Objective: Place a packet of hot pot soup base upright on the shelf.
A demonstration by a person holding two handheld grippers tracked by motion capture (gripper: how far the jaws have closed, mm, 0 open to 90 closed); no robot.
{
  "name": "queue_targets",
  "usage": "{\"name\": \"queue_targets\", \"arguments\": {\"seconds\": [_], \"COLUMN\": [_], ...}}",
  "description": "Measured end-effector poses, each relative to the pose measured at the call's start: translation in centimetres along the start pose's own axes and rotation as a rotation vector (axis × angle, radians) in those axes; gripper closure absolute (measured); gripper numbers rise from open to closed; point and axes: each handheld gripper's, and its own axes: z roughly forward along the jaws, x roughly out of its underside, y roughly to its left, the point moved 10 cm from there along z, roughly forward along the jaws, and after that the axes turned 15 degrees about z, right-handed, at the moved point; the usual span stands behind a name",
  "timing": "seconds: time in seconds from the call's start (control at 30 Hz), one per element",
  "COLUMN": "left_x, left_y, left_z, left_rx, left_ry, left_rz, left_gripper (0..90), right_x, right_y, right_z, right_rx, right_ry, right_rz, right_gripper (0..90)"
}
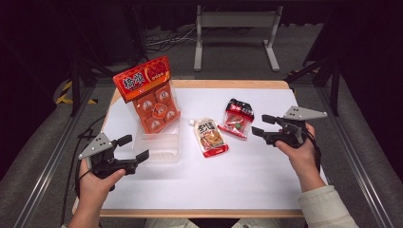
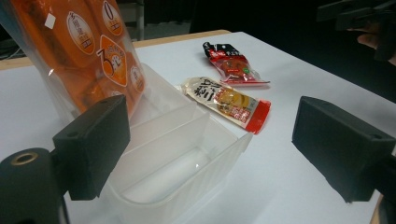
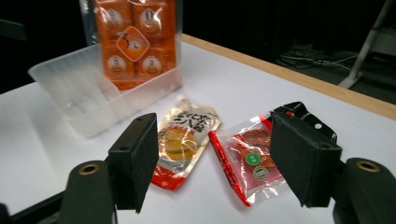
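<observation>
The right gripper (image 1: 259, 124) hovers at the table's right side with its blocky black jaws spread and nothing between them; they point left at the red pack (image 1: 236, 118), which lies just beside them. In the right gripper view that pack (image 3: 252, 156) is a flat, glossy, clear-fronted sachet with a red edge and a black top. Left of it, close but apart, lies the pouch (image 1: 210, 137), a soft cream sachet with a spout corner at its far end and a red band at its near end.

The left gripper (image 1: 135, 148) sits at the near left, jaws also spread and empty, with one jaw tip right at the near-left corner of the bin (image 1: 159, 153). The bin is a translucent, frosted plastic box with rounded corners and an inner divider; its near compartment (image 2: 173, 172) holds nothing. A tall orange bag (image 1: 151, 95), shiny film over six round-labelled blocks with a red header card, stands tilted in the far compartment.

The table (image 1: 237, 180) has a smooth white top with a pale wood edge. Around it are grey carpet, black curtains, cables and a white stand (image 1: 235, 33) on the floor beyond the far edge.
</observation>
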Motion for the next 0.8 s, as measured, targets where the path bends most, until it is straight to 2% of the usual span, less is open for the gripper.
{"name": "queue_targets", "arguments": {"seconds": [0.13,0.27,0.4,0.43,0.47,0.57,0.7,0.8], "left_x": [0.2,0.5,0.8,0.8,0.9,1.1,1.3,1.3], "left_y": [-0.2,-0.3,0.0,0.0,0.0,0.2,0.4,0.4], "left_z": [-0.3,-0.6,-0.6,-0.6,-0.6,-0.5,-0.4,-0.2], "left_rx": [-0.007,-0.014,-0.019,-0.019,-0.021,-0.021,-0.010,-0.006], "left_ry": [0.000,0.005,0.003,0.003,0.003,-0.004,-0.014,-0.019], "left_rz": [0.001,0.003,0.002,0.002,0.021,0.035,0.028,0.025], "left_gripper": [10.8,10.7,10.7,10.8,10.9,11.0,11.1,11.2], "right_x": [-0.4,-0.8,-0.9,-0.9,-0.9,-1.0,-1.0,-1.1], "right_y": [-1.3,-2.5,-4.0,-4.3,-4.7,-5.2,-7.0,-8.3], "right_z": [2.1,3.7,5.1,5.3,5.7,6.1,6.9,7.5], "right_rx": [0.032,0.066,0.090,0.095,0.100,0.089,0.117,0.133], "right_ry": [0.031,0.029,0.021,0.026,0.023,0.007,0.015,0.019], "right_rz": [0.013,0.011,0.030,0.025,0.023,0.032,0.024,0.040], "right_gripper": [32.3,31.7,33.8,34.6,35.2,36.7,38.1,37.9]}}
